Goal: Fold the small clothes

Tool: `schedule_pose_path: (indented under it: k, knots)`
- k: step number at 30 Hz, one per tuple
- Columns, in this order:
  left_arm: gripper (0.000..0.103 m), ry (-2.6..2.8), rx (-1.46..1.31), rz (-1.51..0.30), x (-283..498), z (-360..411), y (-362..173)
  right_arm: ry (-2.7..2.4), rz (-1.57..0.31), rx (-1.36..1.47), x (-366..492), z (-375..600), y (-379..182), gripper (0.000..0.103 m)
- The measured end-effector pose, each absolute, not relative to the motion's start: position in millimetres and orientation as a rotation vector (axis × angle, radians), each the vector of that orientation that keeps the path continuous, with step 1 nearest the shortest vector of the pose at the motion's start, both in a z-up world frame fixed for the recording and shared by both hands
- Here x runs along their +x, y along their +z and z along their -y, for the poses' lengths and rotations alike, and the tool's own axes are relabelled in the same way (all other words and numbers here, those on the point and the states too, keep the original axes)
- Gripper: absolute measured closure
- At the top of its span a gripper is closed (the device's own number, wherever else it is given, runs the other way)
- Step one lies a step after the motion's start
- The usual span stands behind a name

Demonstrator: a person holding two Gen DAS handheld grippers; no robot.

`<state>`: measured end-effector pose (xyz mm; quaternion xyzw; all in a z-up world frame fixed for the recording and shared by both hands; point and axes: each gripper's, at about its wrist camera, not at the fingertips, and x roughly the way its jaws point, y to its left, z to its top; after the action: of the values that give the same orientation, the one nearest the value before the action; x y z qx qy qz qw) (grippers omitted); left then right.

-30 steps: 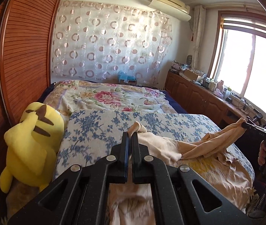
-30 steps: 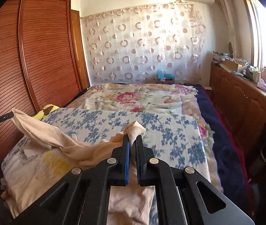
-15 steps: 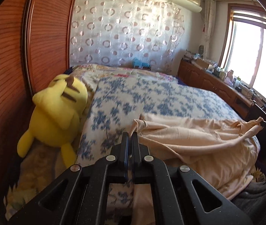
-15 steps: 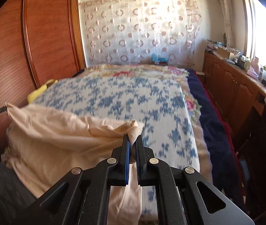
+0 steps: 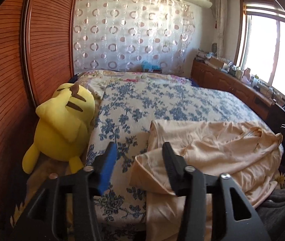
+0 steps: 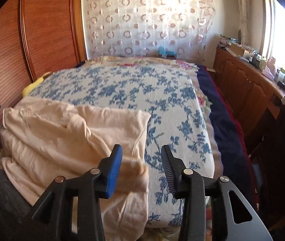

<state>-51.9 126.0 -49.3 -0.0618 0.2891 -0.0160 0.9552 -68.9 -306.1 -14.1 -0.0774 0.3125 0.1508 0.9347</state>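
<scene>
Nearest to me, my left gripper (image 5: 139, 154) has just been opening; its jaws stand well apart, and the corner of the peach garment (image 5: 206, 140) lies loose between them, pressed by neither pad. My right gripper (image 6: 141, 156) has just been opening too, its jaws parted with a blurred fold of the same cloth between them, free of both pads. I hold nothing on either side.

The garment lies spread and rumpled across the near end of the bed, on the blue-flowered cover (image 6: 162, 92), its near edge hanging over the bed's front. In the left wrist view a yellow plush toy (image 5: 62, 124) leans just beside the cover, against the slatted wooden wardrobe (image 5: 6, 80). Farther back lies a pink-flowered quilt (image 5: 134, 77), then the circle-patterned curtain (image 6: 146, 20) on the far wall.
</scene>
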Motion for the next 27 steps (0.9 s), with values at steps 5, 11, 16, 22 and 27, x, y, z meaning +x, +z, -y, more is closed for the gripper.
schedule_pose_path:
  k: [5, 11, 16, 22, 27]
  knots:
    - [0.028, -0.065, -0.128, -0.597, -33.1, -122.4, -44.3, 0.296, -0.587, -0.171, -64.4, 298.9, 1.1, 0.046]
    - [0.028, -0.07, -0.131, -0.632, -1.4, -115.8, -43.5, 0.34, -0.614, -0.144, -24.4, 283.7, -10.3, 0.036]
    - [0.028, -0.072, -0.135, -0.709, 32.0, -118.4, -55.8, 0.377, -0.713, -0.107, 19.7, 284.1, -34.6, 0.036]
    - [0.028, -0.088, -0.17, -0.736, 51.9, -125.2, -63.1, 0.356, -0.79, -0.115, 37.8, 285.3, -50.0, 0.036]
    - [0.029, -0.115, -0.171, -0.759, 62.6, -121.0, -65.6, 0.354, -0.796, -0.121, 41.0, 288.1, -51.8, 0.036]
